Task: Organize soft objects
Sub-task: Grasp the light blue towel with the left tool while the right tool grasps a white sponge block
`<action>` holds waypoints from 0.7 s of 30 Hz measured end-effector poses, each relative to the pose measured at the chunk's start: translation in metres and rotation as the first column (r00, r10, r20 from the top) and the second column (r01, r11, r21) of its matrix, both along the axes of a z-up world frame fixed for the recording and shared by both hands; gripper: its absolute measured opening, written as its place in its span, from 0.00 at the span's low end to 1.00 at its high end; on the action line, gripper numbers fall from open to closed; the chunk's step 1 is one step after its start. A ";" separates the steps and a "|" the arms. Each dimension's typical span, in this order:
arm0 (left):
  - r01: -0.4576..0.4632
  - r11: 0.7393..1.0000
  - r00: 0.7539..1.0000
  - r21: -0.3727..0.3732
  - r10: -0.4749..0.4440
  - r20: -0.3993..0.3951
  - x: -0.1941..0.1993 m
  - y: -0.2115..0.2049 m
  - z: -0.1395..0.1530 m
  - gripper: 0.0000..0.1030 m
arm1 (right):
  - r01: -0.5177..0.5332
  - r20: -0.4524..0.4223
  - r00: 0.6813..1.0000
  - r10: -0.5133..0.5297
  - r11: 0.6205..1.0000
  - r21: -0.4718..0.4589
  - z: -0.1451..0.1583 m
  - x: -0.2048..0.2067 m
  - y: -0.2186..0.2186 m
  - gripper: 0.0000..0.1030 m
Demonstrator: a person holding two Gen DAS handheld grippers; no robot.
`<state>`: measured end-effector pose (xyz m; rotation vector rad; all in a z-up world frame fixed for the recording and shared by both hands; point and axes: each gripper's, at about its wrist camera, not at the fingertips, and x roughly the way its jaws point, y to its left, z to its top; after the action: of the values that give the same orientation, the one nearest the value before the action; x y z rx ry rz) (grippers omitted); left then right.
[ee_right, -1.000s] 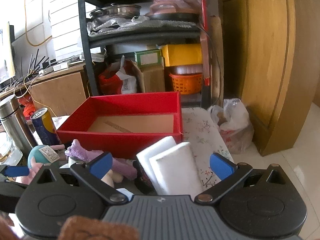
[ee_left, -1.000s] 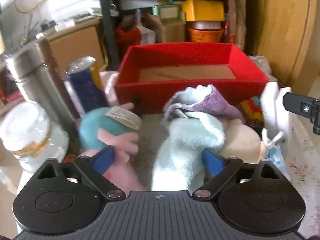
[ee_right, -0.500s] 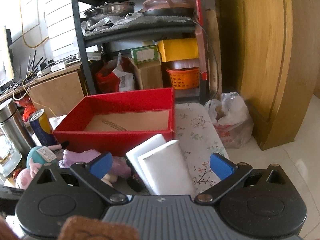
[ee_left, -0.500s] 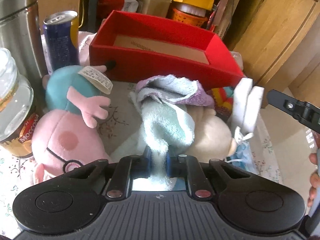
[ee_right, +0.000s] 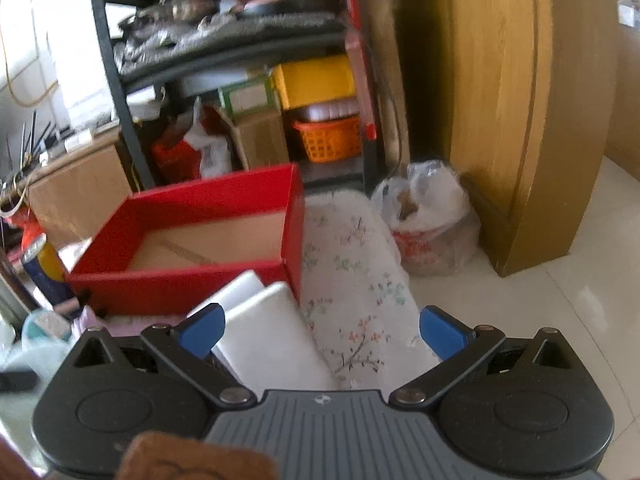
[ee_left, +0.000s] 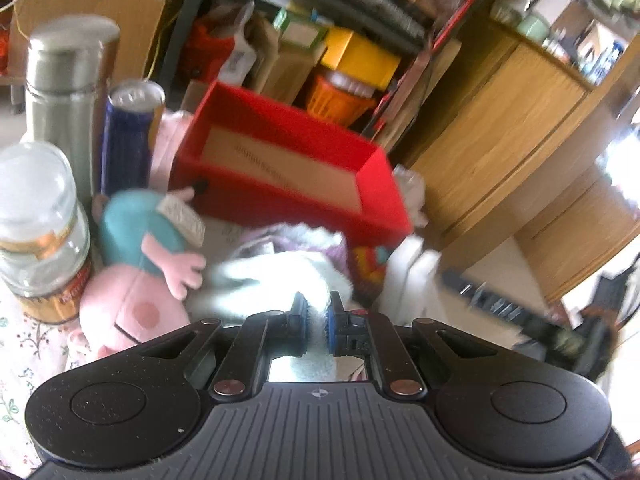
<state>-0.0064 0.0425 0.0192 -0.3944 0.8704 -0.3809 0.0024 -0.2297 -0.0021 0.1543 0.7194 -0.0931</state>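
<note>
My left gripper (ee_left: pixel 316 322) is shut on a pale mint fluffy towel (ee_left: pixel 280 276) and holds it lifted in front of the red box (ee_left: pixel 288 184); a purple cloth (ee_left: pixel 304 240) lies just behind it. A pink pig plush in a teal dress (ee_left: pixel 136 264) lies to its left. The red box (ee_right: pixel 192 236) is open, with only a cardboard floor showing. My right gripper (ee_right: pixel 320 328) is open and empty, above two white sponge blocks (ee_right: pixel 260 328) on the floral tablecloth (ee_right: pixel 352 280).
A glass jar (ee_left: pixel 40 232), a blue can (ee_left: pixel 128 136) and a steel flask (ee_left: pixel 64 88) stand at the left. A crowded black shelf (ee_right: pixel 240 80), a wooden cabinet (ee_right: pixel 500 100) and a plastic bag (ee_right: pixel 428 216) on the floor lie beyond the table.
My left gripper closed on the mint towel and has raised and tilted with it. My right gripper stayed open and drifted slightly right.
</note>
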 end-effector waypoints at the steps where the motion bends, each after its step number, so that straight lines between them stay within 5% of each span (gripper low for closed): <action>1: -0.001 1.000 1.000 -0.014 0.001 0.010 -0.002 0.002 0.003 0.05 | -0.022 -0.012 1.000 0.022 1.000 -0.018 -0.003 0.001 0.003 0.76; 8: 0.005 0.999 1.000 -0.036 -0.005 0.016 -0.002 0.006 0.010 0.06 | -0.190 0.000 0.981 0.193 0.967 -0.171 -0.018 0.015 0.022 0.76; 15: 0.023 0.998 1.000 -0.050 -0.022 0.010 -0.002 0.009 0.007 0.06 | -0.322 -0.026 0.947 0.321 0.946 -0.036 -0.019 0.025 0.017 0.76; 21: 0.036 0.998 0.999 -0.047 -0.036 -0.001 -0.002 0.005 0.003 0.07 | -0.335 -0.064 0.941 0.332 0.940 -0.060 -0.031 0.035 0.018 0.76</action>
<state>-0.0080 0.0470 0.0221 -0.4234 0.8723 -0.4350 0.0371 -0.2115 -0.0331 -0.0395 0.7854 0.2029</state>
